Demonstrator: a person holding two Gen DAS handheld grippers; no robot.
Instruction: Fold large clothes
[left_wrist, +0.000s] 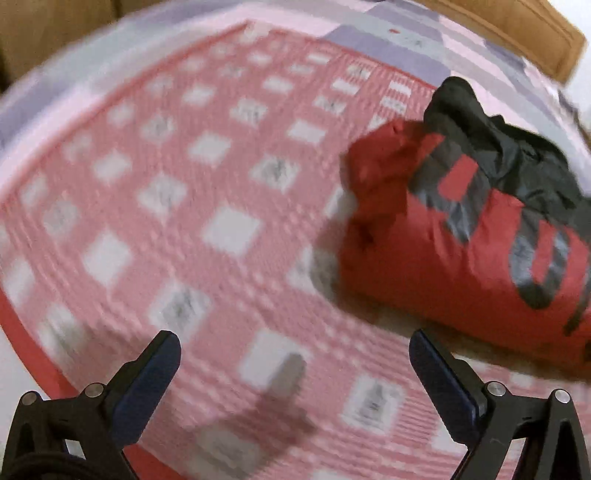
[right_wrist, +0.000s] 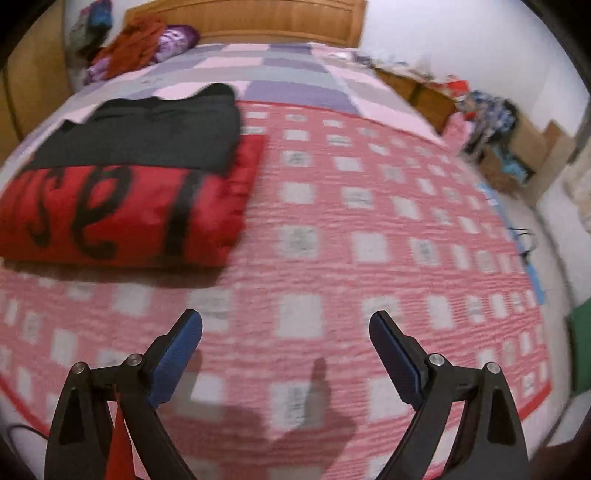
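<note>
A red and black jacket with large black letters lies folded in a thick bundle on the pink checked blanket. It shows at the right of the left wrist view (left_wrist: 476, 229) and at the upper left of the right wrist view (right_wrist: 122, 192). My left gripper (left_wrist: 295, 350) is open and empty, over the blanket to the left of the bundle. My right gripper (right_wrist: 286, 328) is open and empty, over the blanket in front of and to the right of the bundle. Both views are blurred by motion.
The pink checked blanket (right_wrist: 351, 229) covers a bed with a wooden headboard (right_wrist: 251, 18). A pile of clothes (right_wrist: 140, 44) lies at the bed's far left corner. Boxes and clutter (right_wrist: 495, 125) stand along the right wall.
</note>
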